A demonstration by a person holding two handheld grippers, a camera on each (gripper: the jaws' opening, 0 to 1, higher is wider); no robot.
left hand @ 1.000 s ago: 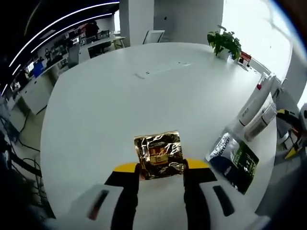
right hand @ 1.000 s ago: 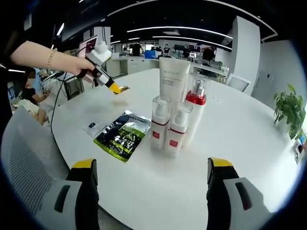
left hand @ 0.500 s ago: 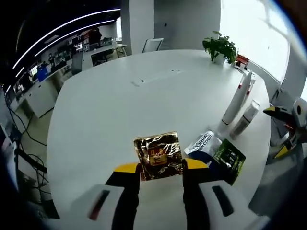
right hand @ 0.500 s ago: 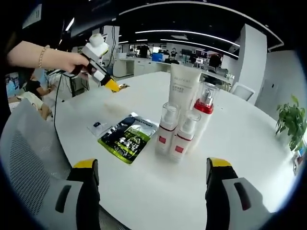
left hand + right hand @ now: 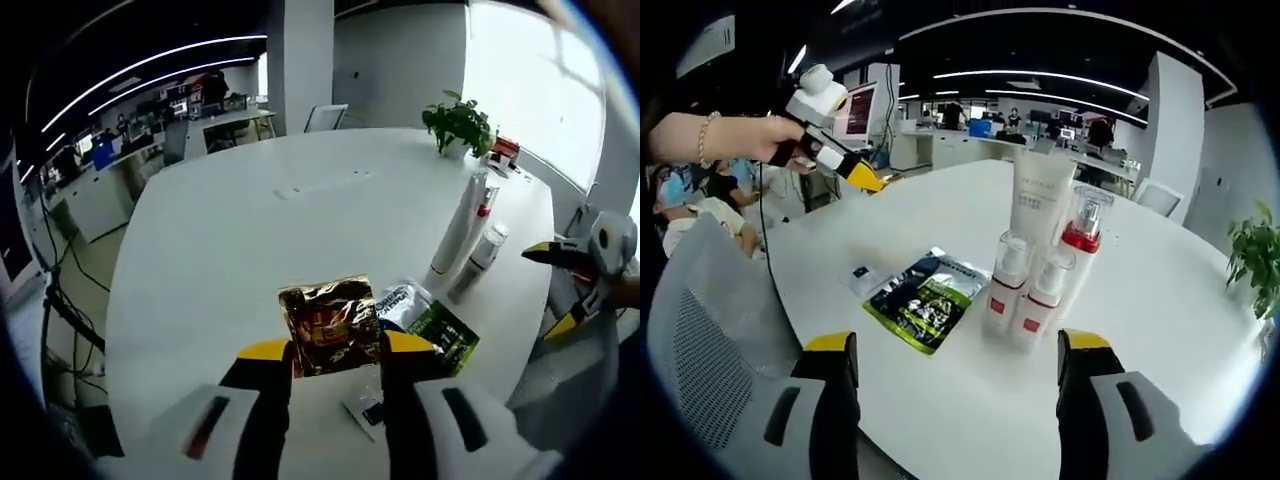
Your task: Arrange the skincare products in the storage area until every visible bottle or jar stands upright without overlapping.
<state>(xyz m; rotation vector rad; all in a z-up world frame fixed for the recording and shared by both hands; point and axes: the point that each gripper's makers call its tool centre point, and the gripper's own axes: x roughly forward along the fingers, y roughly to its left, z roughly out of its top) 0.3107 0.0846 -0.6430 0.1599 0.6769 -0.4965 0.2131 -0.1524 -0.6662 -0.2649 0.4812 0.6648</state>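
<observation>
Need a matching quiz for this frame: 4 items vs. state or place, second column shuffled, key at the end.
Items:
1. gold foil sachet
2. green and black sachet
3. white tube
4. right gripper

States:
A. standing upright behind the pump bottles
B. open, holding nothing
C. clamped between the left gripper's jaws, above the table
D. lying flat on the table beside the bottles

Pairs: 1-C, 2-D, 3-A, 4-B
</observation>
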